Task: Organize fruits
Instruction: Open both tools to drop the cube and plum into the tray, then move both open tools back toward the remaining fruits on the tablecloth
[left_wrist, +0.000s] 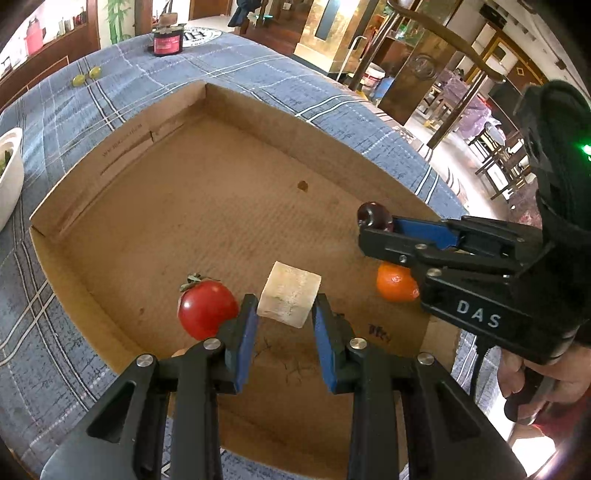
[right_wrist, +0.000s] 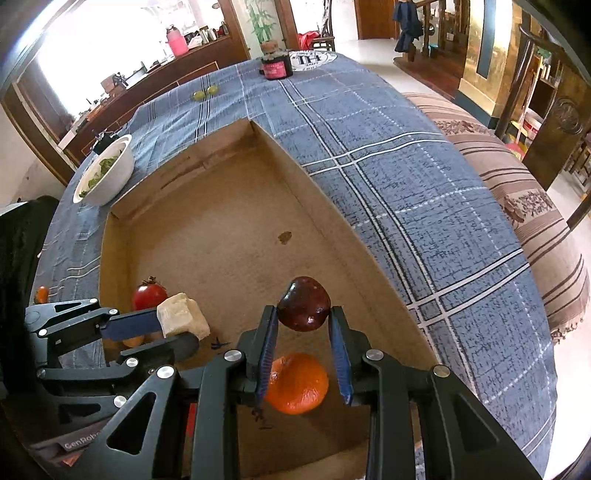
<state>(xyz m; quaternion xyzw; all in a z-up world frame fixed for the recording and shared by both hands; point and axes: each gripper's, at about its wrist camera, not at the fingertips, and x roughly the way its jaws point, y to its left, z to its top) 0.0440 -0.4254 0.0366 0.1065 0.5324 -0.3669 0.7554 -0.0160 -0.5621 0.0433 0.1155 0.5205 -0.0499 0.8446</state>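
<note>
Bowl cut by left edge. Mandarin partly behind right gripper. Small orange fruit mostly hidden under left gripper; kind unclear.

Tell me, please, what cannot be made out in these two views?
- White bowl: cut off by the left wrist view's edge.
- Orange citrus: partly behind the right gripper there.
- Small orange fruit: mostly hidden under the left gripper, right wrist view.
- Jar label: too small.
</note>
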